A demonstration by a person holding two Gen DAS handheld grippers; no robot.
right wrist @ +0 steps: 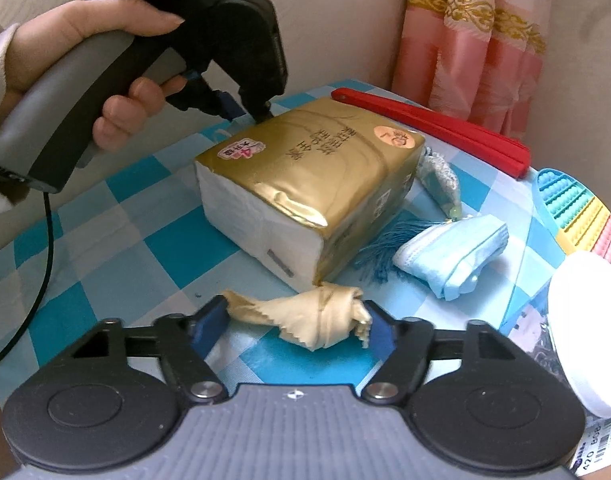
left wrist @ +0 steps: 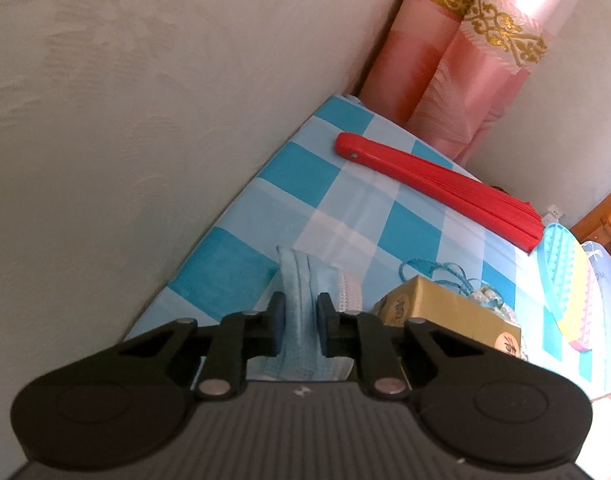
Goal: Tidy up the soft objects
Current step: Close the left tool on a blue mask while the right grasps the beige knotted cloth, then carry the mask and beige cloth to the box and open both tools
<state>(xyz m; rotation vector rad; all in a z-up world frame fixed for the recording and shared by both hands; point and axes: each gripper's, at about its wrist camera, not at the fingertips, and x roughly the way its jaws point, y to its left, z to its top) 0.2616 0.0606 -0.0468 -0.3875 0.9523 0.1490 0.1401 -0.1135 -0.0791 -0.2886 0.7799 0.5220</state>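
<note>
My left gripper point(left wrist: 301, 308) is shut on a folded light-blue face mask point(left wrist: 299, 280) that lies on the checked cloth near the wall. In the right wrist view a hand holds that gripper point(right wrist: 245, 110) behind the gold tissue pack point(right wrist: 305, 168), which hides its mask. My right gripper point(right wrist: 295, 326) is in front of the pack, and a crumpled tan cloth point(right wrist: 305, 314) spans its jaws, touching both blue pads. A second blue mask point(right wrist: 453, 256) lies to the right beside a blue tassel point(right wrist: 375, 258).
The blue-and-white checked tablecloth point(right wrist: 105, 248) ends at a pale wall point(left wrist: 125, 120) on the left. A closed red fan point(left wrist: 437, 188) lies at the back before pink curtains point(left wrist: 465, 92). At the right are a pastel bubble toy point(right wrist: 577, 212) and a white round lid point(right wrist: 585, 320).
</note>
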